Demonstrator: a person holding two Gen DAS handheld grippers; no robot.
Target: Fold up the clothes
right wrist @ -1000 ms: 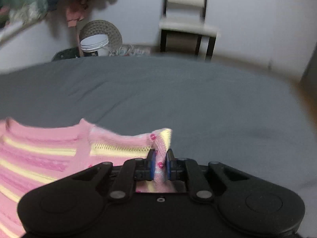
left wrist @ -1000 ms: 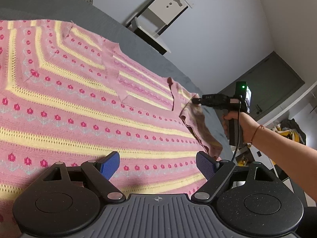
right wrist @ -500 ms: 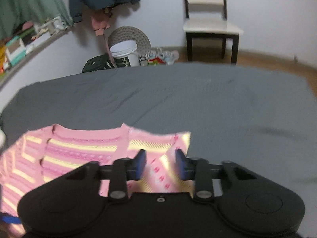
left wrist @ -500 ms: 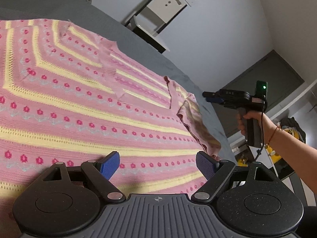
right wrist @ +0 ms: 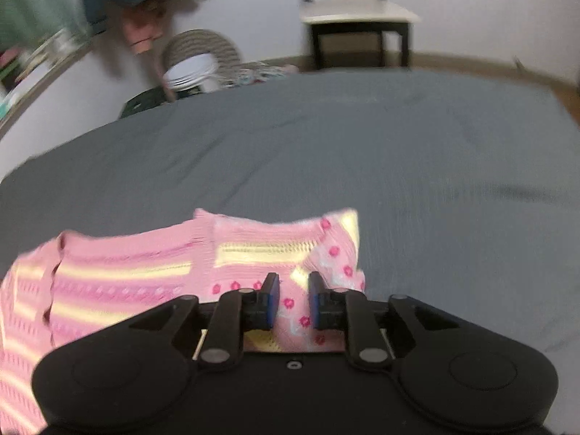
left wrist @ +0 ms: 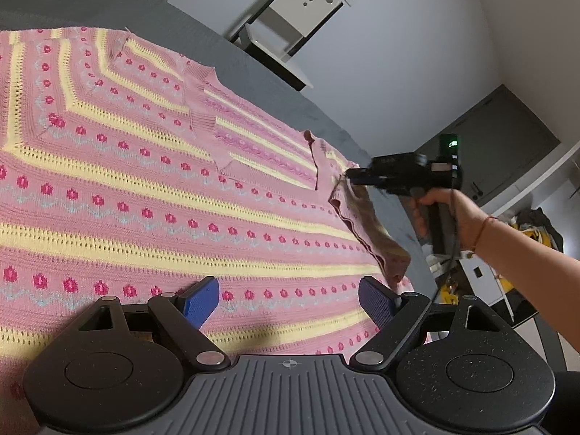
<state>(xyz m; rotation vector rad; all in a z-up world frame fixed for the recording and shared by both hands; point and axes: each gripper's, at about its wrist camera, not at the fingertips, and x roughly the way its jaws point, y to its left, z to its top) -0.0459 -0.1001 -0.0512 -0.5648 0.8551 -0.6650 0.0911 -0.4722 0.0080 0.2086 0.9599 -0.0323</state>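
1. A pink knitted sweater (left wrist: pixel 152 181) lies spread flat over a dark grey bed surface (right wrist: pixel 362 152), filling most of the left wrist view.
2. The knit carries pale yellow openwork bands, rows of small magenta flowers and faint light-blue zigzag lines; the bands run straight across the body and turn to chevrons toward the far shoulder.
3. A ribbed V-shaped neckline (left wrist: pixel 203 123) shows near the middle of the far edge, with purple-toned stripes just beyond it.
4. At the sweater's right side a sleeve (left wrist: pixel 366 228) is folded back on itself, its duller inner face turned up and its ribbed edge raised off the body.
5. The left gripper (left wrist: pixel 288 299) hangs low over the near hem with its blue pads (left wrist: pixel 201 301) wide apart, holding nothing.
6. The right gripper (right wrist: pixel 293 301) sits at the sleeve's end. Its blue pads stand a little apart with flowered fabric between them; the cloth is not pinched.
7. In the left wrist view the same gripper is held in a hand (left wrist: pixel 438 210), its tip at the sleeve's upper corner.
8. A chair (right wrist: pixel 359 18) stands against the wall beyond the bed, and a white bucket (right wrist: pixel 192 72) sits on the floor to its left.
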